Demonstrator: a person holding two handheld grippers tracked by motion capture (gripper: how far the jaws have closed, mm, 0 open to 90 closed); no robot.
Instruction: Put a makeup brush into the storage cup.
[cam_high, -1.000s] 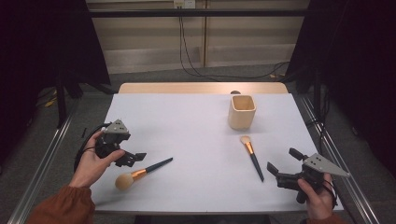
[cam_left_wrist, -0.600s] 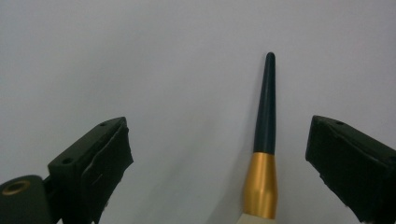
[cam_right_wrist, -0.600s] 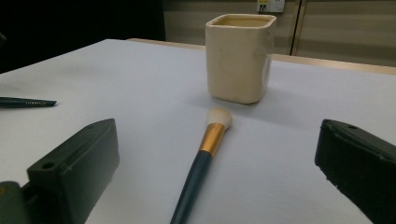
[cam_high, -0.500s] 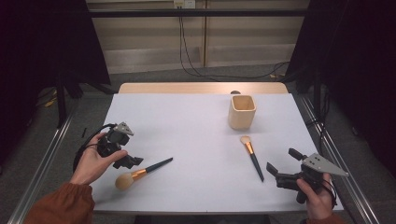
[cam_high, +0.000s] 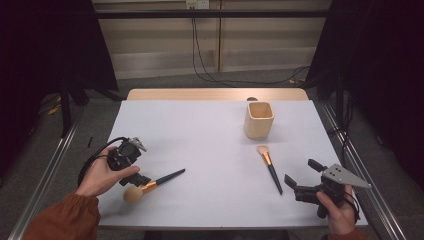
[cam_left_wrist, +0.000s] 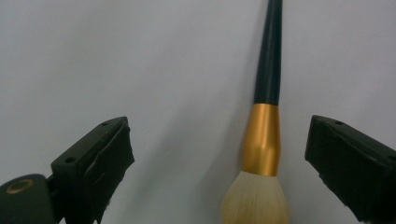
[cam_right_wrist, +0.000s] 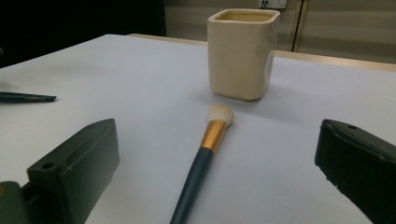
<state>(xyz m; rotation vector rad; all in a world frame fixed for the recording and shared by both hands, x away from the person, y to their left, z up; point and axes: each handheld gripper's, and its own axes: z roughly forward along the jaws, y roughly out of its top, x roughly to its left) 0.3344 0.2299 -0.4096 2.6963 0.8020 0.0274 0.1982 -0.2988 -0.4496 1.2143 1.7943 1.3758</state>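
My left gripper (cam_high: 139, 179) sits at about 8 o'clock on the white table (cam_high: 200, 130), jaws spread wide and empty. In the left gripper view the large brush (cam_left_wrist: 262, 149) lies flat between the two jaws, nearer the right one and touching neither; its gold ferrule is level with the jaw tips, the pale bristle head points to 6 o'clock and the dark handle runs off to 12. From the high view the same brush lies with its round head toward me and its handle angled to 2 o'clock. My right gripper (cam_high: 302, 177) is at 4 o'clock, jaws likewise apart, holding nothing. A smaller brush (cam_right_wrist: 203, 154) lies ahead between its jaws, bristles at 12 o'clock, just short of the cream square cup (cam_right_wrist: 242, 53), not touching it. Nothing stands between either gripper and its brush.
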